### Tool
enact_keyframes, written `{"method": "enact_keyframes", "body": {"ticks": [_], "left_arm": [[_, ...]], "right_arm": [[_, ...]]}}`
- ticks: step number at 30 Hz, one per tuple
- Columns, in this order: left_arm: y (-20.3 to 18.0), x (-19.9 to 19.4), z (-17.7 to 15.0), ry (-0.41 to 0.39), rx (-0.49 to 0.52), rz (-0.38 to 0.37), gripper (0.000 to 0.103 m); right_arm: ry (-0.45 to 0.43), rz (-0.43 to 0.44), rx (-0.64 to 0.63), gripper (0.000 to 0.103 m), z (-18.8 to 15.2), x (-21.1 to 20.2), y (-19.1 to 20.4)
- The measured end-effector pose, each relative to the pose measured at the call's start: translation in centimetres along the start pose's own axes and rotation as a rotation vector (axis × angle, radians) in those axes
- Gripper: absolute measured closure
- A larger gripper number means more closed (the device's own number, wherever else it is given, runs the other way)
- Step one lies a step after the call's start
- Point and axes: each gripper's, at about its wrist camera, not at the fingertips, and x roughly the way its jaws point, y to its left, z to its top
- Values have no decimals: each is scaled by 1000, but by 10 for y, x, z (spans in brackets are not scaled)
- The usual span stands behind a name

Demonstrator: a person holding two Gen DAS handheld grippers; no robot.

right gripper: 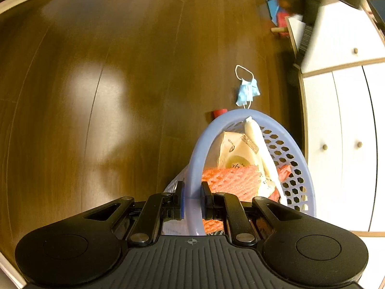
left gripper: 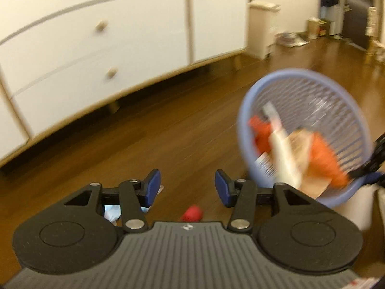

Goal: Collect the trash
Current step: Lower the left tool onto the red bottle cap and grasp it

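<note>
Mid-collection: right gripper (right gripper: 192,201) clamps the rim of the blue basket (right gripper: 292,130), already holding wrappers, carried above the wooden floor (right gripper: 96,96). Left gripper (left gripper: 187,187) hangs wide open, empty. Blue face mask (right gripper: 247,91) and red scrap (right gripper: 218,112) lie ahead; likely next pick.

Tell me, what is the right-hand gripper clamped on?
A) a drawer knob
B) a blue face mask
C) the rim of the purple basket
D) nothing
C: the right gripper has its jaws closed on the rim of the purple basket, while the face mask lies on the floor beyond.
</note>
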Motion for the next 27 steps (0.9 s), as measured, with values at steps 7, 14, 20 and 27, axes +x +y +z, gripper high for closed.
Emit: {"method": "enact_keyframes", "body": {"ticks": [7, 14, 20, 27], "left_arm": [[16, 35, -48, 133, -46, 19, 58], [3, 62, -68, 150, 46, 20, 58], [-7, 84, -68, 139, 77, 11, 58], [-14, 104, -69, 139, 105, 1, 58]], "right_arm": [[5, -14, 37, 94, 3, 3, -5], [9, -31, 94, 94, 9, 12, -16], [50, -29, 72, 94, 12, 33, -16], [87, 8, 57, 94, 11, 68, -12]]}}
